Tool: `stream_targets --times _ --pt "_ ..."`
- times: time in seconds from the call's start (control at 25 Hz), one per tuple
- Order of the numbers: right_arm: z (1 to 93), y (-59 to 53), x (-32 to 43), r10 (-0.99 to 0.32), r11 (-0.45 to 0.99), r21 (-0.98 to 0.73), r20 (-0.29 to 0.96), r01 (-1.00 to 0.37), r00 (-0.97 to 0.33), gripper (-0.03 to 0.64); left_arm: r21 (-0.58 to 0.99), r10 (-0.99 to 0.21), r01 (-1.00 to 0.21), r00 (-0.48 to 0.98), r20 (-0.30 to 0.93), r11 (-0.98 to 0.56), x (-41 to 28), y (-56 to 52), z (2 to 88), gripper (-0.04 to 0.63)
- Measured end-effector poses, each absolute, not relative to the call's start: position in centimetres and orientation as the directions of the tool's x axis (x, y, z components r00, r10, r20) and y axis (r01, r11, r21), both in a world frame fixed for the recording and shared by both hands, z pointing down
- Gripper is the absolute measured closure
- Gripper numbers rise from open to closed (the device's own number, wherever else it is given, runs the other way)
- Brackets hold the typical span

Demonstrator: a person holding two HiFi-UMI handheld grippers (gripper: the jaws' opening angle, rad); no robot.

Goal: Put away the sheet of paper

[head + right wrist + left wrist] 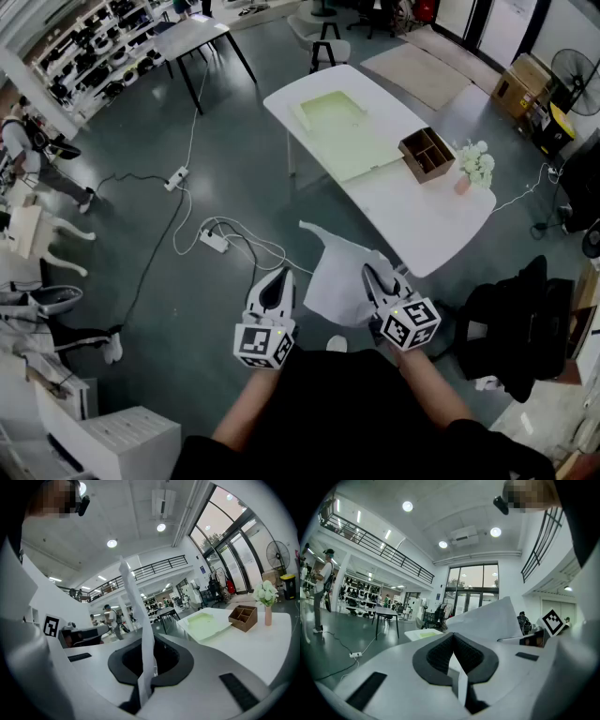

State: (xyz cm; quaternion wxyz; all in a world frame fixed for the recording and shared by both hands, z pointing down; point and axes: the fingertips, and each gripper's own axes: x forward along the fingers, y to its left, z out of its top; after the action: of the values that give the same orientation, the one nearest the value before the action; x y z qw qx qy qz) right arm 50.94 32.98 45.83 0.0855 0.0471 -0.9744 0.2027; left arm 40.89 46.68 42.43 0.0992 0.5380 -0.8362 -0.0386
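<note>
A white sheet of paper (339, 277) hangs in the air between my two grippers, over the grey floor and in front of the white table (427, 230). My right gripper (373, 274) is shut on its right edge; in the right gripper view the sheet (137, 603) stands up edge-on out of the closed jaws (147, 668). My left gripper (279, 275) is shut too, and a thin white strip of the paper sits pinched in its jaws (458, 670). The rest of the sheet (487, 618) bulges to the right in the left gripper view.
On the table lie a pale green flat tray (339, 125), a brown wooden organiser (427, 153) and a vase of white flowers (475, 167). Power strips and cables (214, 241) trail over the floor to the left. A black chair (520, 323) stands at my right.
</note>
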Motion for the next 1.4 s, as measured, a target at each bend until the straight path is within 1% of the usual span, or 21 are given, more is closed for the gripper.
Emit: stream_targets --times 0.12,0.32,0.72,0.96,1.2,1.4 --pt "45.9 32.9 50.8 -0.054 0.912 -0.39 0.181 -0.123 -0.982 0.618 0.171 -0.901 -0.886 -0.413 0.132 0.431 40.9 46.8 42.7 0.592" --pt "46.7 32.0 50.9 -0.067 0.883 -0.447 0.177 -0.141 -0.982 0.618 0.159 -0.882 -0.869 -0.447 0.151 0.468 40.1 48.1 43.3 0.592" --pt "49.0 30.0 48.0 -0.065 0.869 -0.468 0.215 -0.162 -0.975 0.618 0.169 -0.815 -0.8 -0.543 0.203 0.575 36.0 52.5 45.6 0.592" --pt "49.3 30.2 42.5 -0.068 0.869 -0.465 0.226 -0.169 -0.972 0.618 0.194 -0.82 -0.798 -0.539 0.195 0.571 30.8 52.1 46.5 0.592" --pt "49.1 30.5 34.7 -0.059 0.877 -0.448 0.259 -0.174 -0.964 0.618 0.217 -0.846 -0.82 -0.496 0.195 0.53 23.0 49.9 47.2 0.592" --pt "48.6 29.9 26.9 -0.059 0.899 -0.404 0.272 -0.17 -0.961 0.618 0.231 -0.882 -0.852 -0.452 0.134 0.471 15.9 47.7 46.4 0.592"
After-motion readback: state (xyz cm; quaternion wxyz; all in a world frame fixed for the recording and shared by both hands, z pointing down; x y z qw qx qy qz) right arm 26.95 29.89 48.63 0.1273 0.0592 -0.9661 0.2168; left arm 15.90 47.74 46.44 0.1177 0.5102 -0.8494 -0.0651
